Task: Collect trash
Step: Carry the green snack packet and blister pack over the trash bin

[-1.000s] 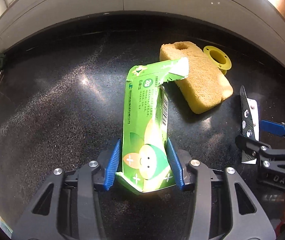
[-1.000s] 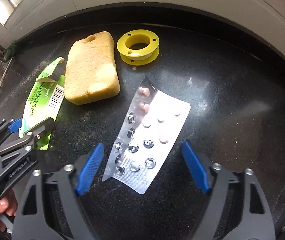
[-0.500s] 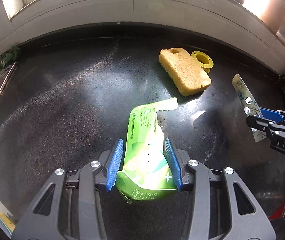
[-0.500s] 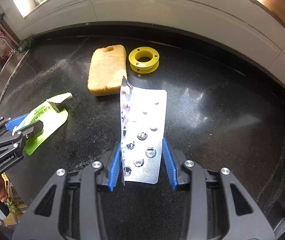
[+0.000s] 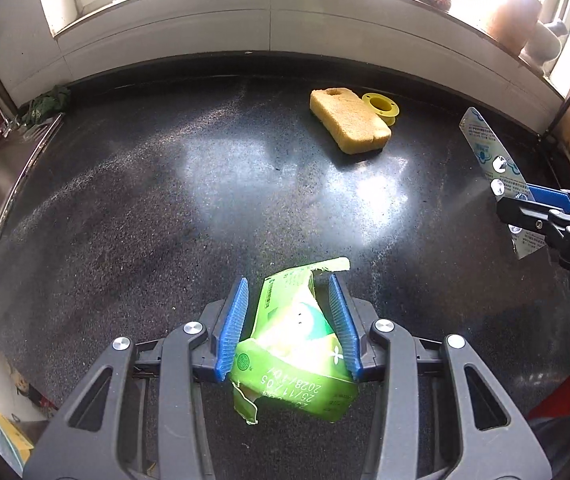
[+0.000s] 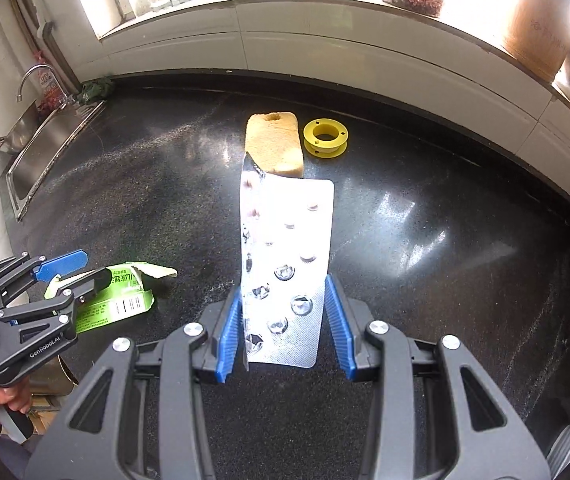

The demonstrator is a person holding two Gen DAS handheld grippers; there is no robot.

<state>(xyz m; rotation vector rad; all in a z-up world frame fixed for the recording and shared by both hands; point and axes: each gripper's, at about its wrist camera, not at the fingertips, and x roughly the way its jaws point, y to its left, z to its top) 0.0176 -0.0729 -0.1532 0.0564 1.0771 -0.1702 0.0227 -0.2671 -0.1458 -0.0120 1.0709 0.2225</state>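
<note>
My left gripper (image 5: 287,322) is shut on a crushed green carton (image 5: 297,344) and holds it above the black counter (image 5: 165,208). The carton also shows at the left of the right wrist view (image 6: 117,300). My right gripper (image 6: 283,328) is shut on a silver pill blister pack (image 6: 287,264), which stands upright between the blue pads. That pack and gripper also show at the right edge of the left wrist view (image 5: 493,168).
A yellow sponge (image 5: 349,126) and a yellow spool (image 5: 381,106) lie on the counter near the back wall. A steel sink (image 6: 45,140) with a tap sits at the left. A window sill with jars runs behind.
Both grippers have lifted their items up and back from the counter. The right gripper closed on the blister pack, which lay flat a second ago. The sponge and spool look farther away.
</note>
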